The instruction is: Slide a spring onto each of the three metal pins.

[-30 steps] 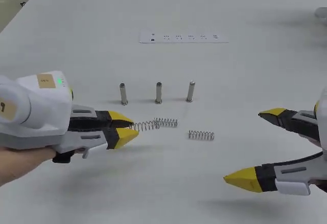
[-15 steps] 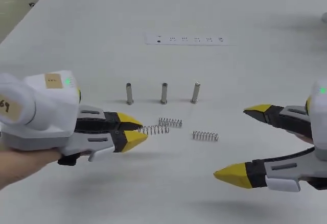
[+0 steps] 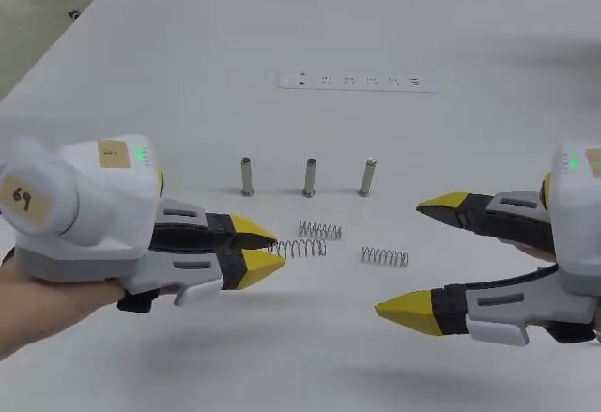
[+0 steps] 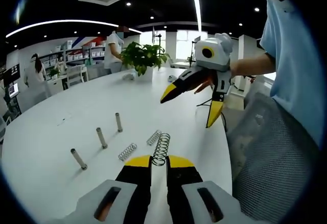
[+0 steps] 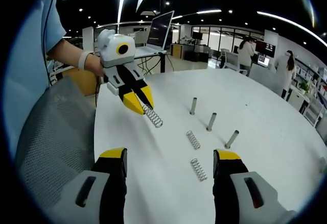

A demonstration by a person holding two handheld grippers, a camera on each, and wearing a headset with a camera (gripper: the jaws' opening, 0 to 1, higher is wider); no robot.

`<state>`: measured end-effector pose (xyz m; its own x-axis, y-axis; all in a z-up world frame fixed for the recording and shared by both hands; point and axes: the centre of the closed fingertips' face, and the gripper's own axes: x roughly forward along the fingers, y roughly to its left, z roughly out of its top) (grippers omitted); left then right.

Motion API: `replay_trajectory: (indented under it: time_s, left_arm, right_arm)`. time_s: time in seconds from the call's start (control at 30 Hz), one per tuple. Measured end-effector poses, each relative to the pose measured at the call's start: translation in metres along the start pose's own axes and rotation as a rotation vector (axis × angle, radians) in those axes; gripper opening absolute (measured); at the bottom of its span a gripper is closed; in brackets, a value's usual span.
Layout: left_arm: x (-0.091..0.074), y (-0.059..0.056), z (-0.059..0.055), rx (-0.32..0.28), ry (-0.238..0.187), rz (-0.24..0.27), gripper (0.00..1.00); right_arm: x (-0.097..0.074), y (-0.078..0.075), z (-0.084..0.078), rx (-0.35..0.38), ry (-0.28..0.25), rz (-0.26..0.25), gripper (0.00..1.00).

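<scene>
At the lower left of the head view, the left gripper (image 3: pixel 263 254) has its yellow-tipped jaws pinched together on one end of a spring (image 3: pixel 299 248). The spring's long axis runs sideways across the frame, its free end pointing right. A tan sticker on the gripper's white body reads "69".

Above, at mid-frame, three metal pins (image 3: pixel 247 176) (image 3: pixel 310 177) (image 3: pixel 367 176) stand upright in a row on the white table (image 3: pixel 188 55), all bare. A second spring (image 3: pixel 320 231) lies just above the held one, and a third spring (image 3: pixel 384 257) lies to the right, both roughly sideways. A white power strip (image 3: pixel 357 82) lies further up.

At the right, the right gripper (image 3: pixel 399 260) has its jaws spread wide, with nothing between them.
</scene>
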<state>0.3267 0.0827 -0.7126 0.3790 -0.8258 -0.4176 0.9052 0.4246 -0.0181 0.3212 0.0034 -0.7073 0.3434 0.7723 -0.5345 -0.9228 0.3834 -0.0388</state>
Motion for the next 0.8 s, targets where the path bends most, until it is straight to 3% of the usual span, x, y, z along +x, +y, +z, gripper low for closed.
replay_trajectory:
  time_s: [0.33,0.8]
  left_arm:
    - [0.007,-0.012,0.006,0.011,-0.003,-0.035,0.03]
    - [0.008,-0.017,0.01,0.018,-0.008,-0.055,0.03]
  right_arm:
    - [0.009,0.01,0.009,-0.037,-0.01,0.054,0.48]
    - [0.023,0.019,0.008,-0.087,0.011,0.118,0.27]
